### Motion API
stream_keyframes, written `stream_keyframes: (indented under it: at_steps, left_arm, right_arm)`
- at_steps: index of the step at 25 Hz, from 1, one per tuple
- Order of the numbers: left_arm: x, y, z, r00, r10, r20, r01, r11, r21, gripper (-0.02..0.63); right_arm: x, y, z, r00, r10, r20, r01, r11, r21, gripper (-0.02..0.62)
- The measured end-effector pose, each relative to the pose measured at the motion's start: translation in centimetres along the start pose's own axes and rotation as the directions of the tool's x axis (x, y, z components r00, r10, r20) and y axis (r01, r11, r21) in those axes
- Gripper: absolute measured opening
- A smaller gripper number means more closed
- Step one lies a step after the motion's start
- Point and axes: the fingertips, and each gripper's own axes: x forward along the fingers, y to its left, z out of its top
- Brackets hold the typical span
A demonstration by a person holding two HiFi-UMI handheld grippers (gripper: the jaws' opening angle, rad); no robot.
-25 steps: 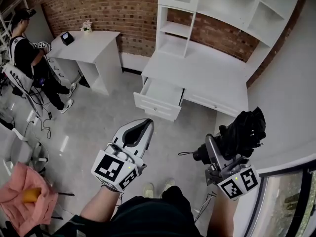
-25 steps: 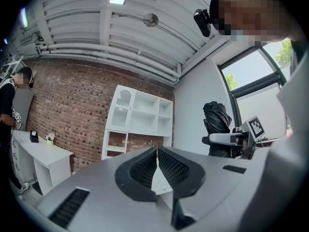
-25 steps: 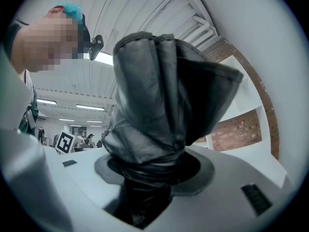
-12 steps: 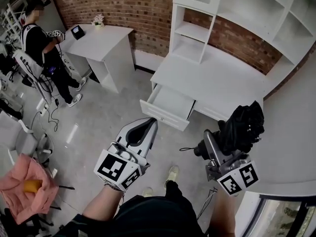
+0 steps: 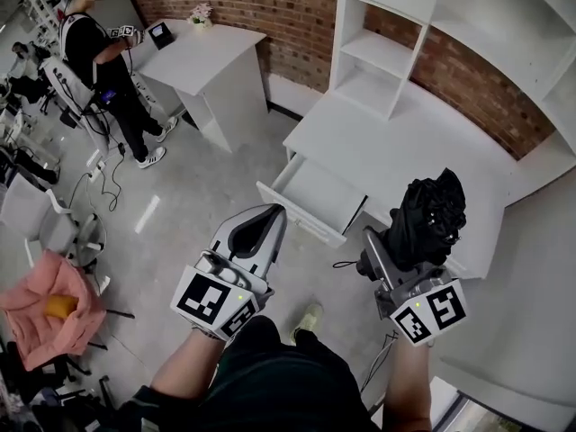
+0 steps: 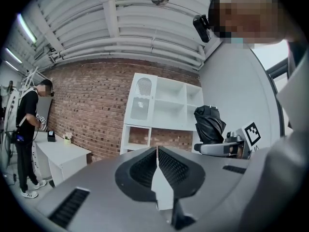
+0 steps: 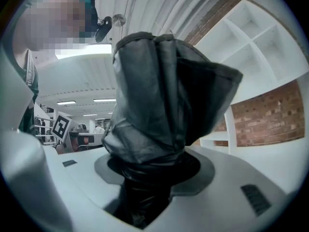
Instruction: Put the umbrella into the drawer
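A folded black umbrella [image 5: 428,216] stands upright in my right gripper [image 5: 389,257], which is shut on its lower end; in the right gripper view the umbrella [image 7: 161,105] fills the middle and hides the jaws. My left gripper [image 5: 255,234] is shut and holds nothing; its jaws meet in the left gripper view [image 6: 157,159], where the umbrella [image 6: 208,124] shows at the right. The white drawer [image 5: 310,198] is pulled open under the white desk [image 5: 387,147], ahead of both grippers and between them.
White shelves [image 5: 387,52] stand on the desk against a brick wall. A second white desk [image 5: 202,57] is at the back left, with a person [image 5: 103,61] beside it. A pink cloth [image 5: 45,318] lies on the grey floor at the left, near cables.
The whole view has shifted: desk and open drawer have come nearer and slid right. Both grippers keep their pose, the right one still holding the umbrella.
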Motion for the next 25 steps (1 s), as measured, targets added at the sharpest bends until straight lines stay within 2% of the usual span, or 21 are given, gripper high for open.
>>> stream_keyframes:
  at_steps: [8,17,25]
  left_arm:
    - [4.2,3.6,-2.0,0.998,0.057,-0.019,-0.057,0.998,-0.015,0.014]
    - [9.3,8.6,-4.2,1.000,0.019,-0.012,-0.020,1.000,-0.023,0.014]
    - [13.5,14.6,-7.4,0.999,0.009,-0.051,-0.013,0.998,-0.069,0.014]
  right_arm:
    - [4.9,-3.1,-3.0,0.996,0.048,-0.076,-0.049,0.999,0.000,0.216]
    - [11.4,-5.0,-6.5,0.982,0.067,-0.178,-0.077,0.996,-0.049,0.216]
    - [17.4,-6.7,-11.9,0.954,0.098,-0.282,-0.109,0.994,-0.027,0.216]
